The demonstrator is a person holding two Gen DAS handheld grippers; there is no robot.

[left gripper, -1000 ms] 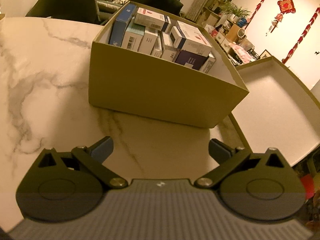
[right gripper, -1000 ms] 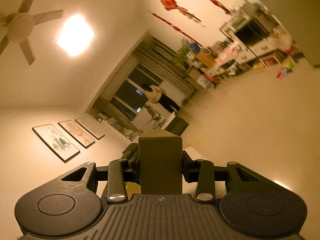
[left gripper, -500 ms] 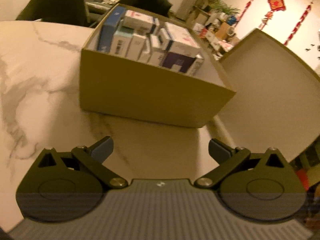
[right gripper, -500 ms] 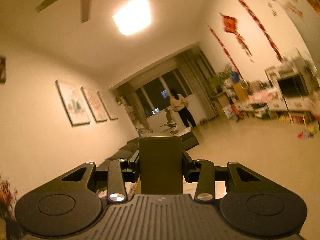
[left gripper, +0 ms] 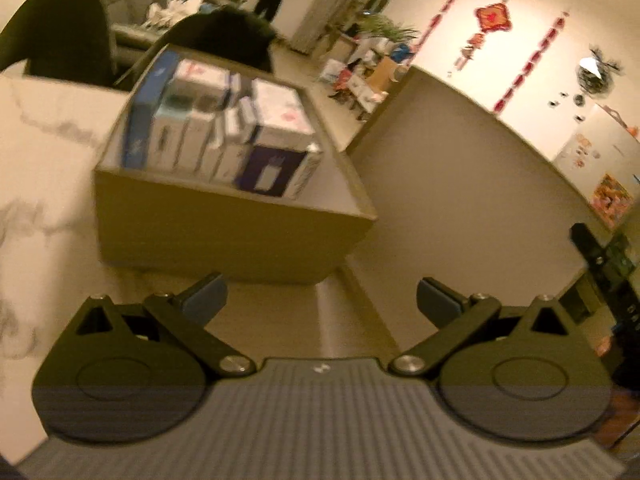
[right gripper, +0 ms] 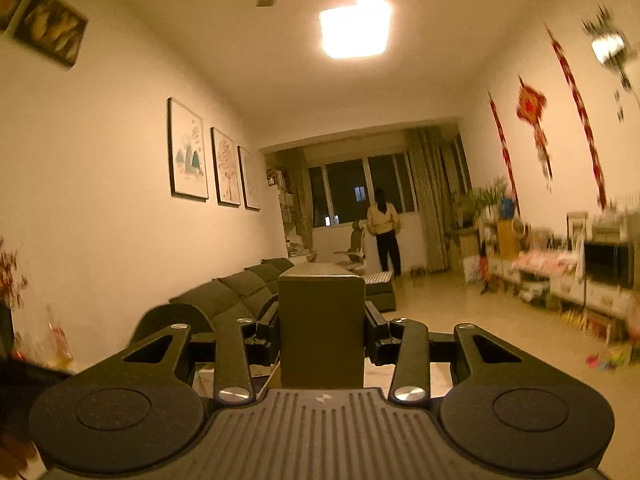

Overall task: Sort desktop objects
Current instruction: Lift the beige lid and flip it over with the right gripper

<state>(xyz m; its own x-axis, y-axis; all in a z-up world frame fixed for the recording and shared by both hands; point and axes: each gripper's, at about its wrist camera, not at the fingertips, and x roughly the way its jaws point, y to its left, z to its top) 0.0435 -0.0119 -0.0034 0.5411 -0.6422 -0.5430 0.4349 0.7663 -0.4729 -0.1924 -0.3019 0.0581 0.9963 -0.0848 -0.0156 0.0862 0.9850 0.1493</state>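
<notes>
An open olive cardboard box [left gripper: 224, 236] stands on the marble table [left gripper: 44, 168], packed with several small cartons [left gripper: 224, 128]. To its right its olive lid [left gripper: 460, 184] is tilted up on edge, its pale inside facing the box. My left gripper [left gripper: 322, 300] hovers open and empty in front of the box's near corner. In the right wrist view my right gripper [right gripper: 322, 336] is shut on the lid's rim [right gripper: 322, 320], held level and pointing into the room.
Two dark chairs [left gripper: 68, 36] stand behind the table. A sofa [right gripper: 236, 292] lines the left wall, and a person [right gripper: 384, 236] stands far off by the window. Cluttered shelves [right gripper: 560, 272] run along the right wall.
The lid has swung up from lying flat beside the box to standing tilted. My right gripper has rolled upright with the lid in it. My left gripper has risen a little.
</notes>
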